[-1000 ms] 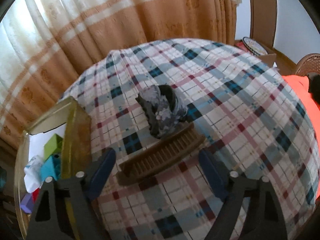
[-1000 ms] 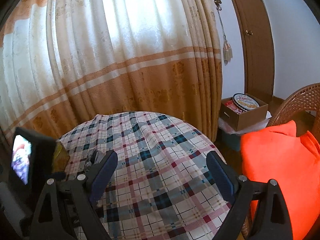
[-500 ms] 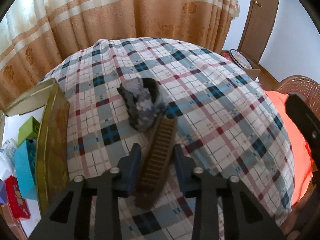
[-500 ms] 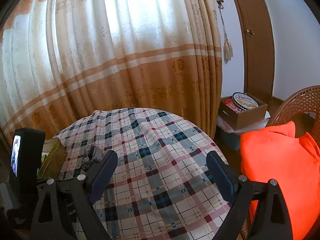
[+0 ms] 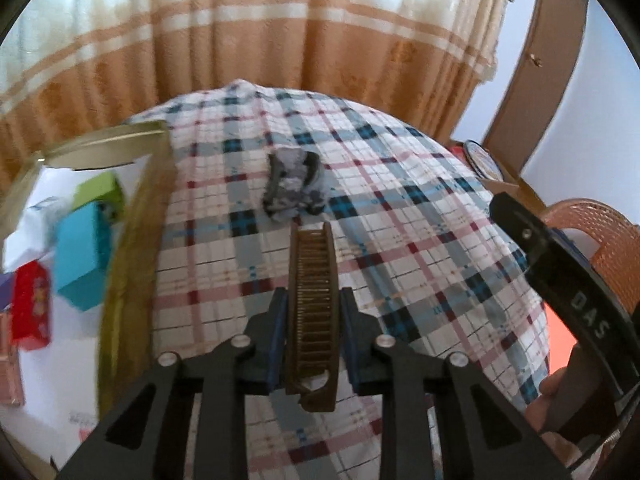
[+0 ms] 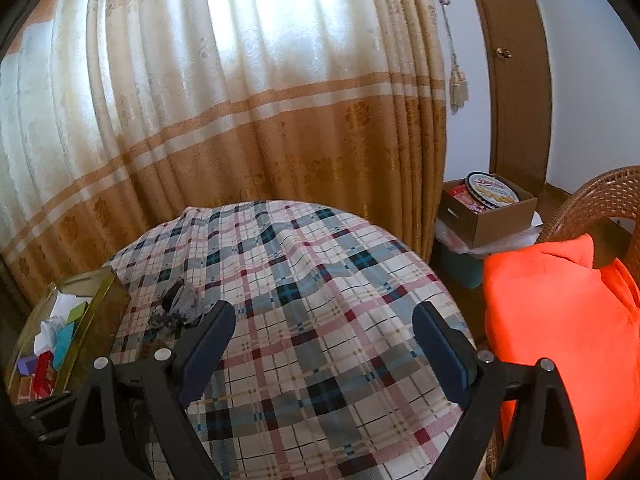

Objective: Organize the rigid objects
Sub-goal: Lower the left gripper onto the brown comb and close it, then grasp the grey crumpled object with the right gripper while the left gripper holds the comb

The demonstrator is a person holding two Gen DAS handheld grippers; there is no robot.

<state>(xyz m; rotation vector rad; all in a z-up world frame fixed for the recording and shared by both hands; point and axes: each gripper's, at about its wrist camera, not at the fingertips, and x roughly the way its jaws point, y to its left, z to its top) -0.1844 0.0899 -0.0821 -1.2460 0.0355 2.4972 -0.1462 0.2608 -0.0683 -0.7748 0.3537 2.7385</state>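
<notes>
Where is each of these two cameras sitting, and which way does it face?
Left wrist: on the left hand-held gripper, facing down at the held brown comb and plaid tablecloth; fingers show at right.
Right wrist: on the open right hand-held gripper, facing curtain; no body shows.
Shared: tablecloth, gold box, gray cloth bundle.

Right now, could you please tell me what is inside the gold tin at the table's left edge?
The gold tin holds a teal box, green box, red box and white packet; its nearer end is out of frame.
</notes>
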